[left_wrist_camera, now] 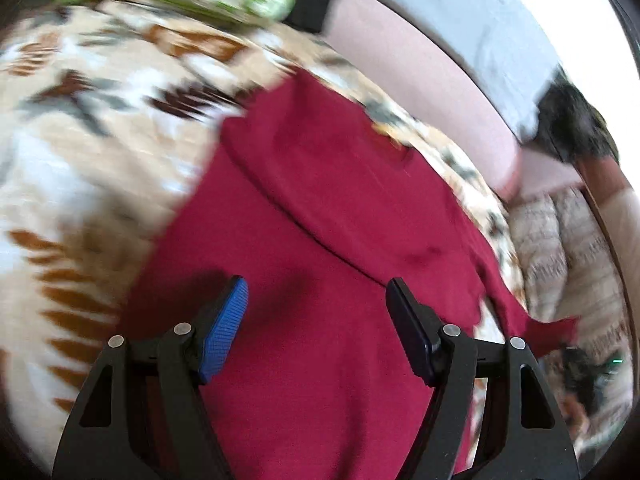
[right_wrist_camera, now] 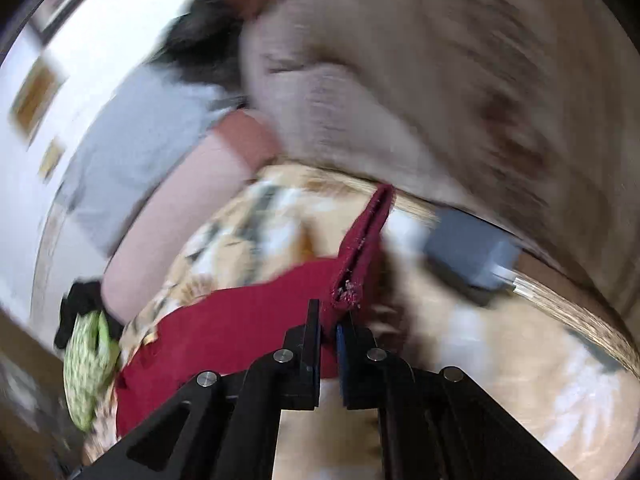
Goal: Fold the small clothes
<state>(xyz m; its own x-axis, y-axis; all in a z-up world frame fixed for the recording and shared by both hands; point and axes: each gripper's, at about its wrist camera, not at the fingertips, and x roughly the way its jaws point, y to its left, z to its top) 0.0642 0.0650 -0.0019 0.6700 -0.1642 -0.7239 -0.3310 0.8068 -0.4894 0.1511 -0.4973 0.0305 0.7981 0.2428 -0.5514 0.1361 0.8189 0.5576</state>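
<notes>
Left gripper (left_wrist_camera: 316, 300) spread wide above red garment (left_wrist_camera: 304, 216) on patterned blanket (left_wrist_camera: 80, 120); right gripper (right_wrist_camera: 329, 322) pinches garment's folded edge (lifted, frames blurred); green-patterned cloth (right_wrist_camera: 86, 376) nearby.

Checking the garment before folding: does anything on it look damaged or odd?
The red garment has a frayed, ragged edge just beyond the right gripper, which pinches that strip; blur hides finer detail.

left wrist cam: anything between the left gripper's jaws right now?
Nothing gripped. In the left wrist view the left gripper has its jaws wide apart, and only the flat red garment on the patterned blanket shows through the gap.
</notes>
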